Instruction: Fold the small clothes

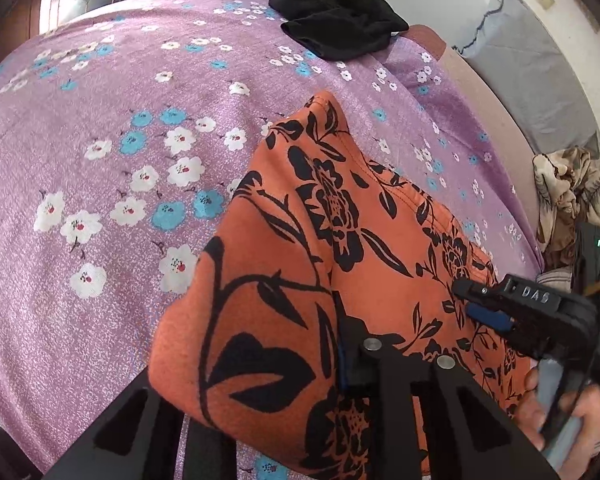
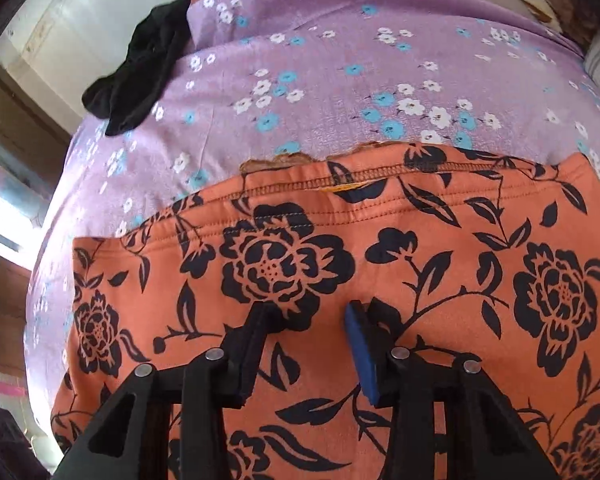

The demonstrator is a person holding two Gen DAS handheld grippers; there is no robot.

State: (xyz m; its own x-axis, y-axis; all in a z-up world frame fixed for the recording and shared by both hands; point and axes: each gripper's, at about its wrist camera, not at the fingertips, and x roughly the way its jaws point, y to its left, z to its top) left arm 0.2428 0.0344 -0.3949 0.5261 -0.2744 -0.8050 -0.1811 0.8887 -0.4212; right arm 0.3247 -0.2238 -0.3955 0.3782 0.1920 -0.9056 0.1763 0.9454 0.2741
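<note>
An orange garment [image 1: 380, 248] with a black flower print lies on the purple flowered bedsheet [image 1: 140, 160]. My left gripper [image 1: 336, 320] is shut on a raised fold of it, and the cloth drapes over and hides the left finger. In the right wrist view the same orange garment [image 2: 420, 264] is spread flat, its stitched hem [image 2: 380, 184] at the far side. My right gripper [image 2: 310, 316] stands open just over the cloth, with nothing pinched between its pads. In the left wrist view the right gripper [image 1: 472, 302] shows at the right, over the garment's far part.
A black garment [image 1: 340, 28] lies crumpled at the far edge of the bed, also visible as the black garment [image 2: 140, 72] at upper left. A grey pillow [image 1: 532, 80] and a crumpled beige cloth [image 1: 572, 196] lie along the right side. A hand [image 1: 560, 412] holds the right gripper.
</note>
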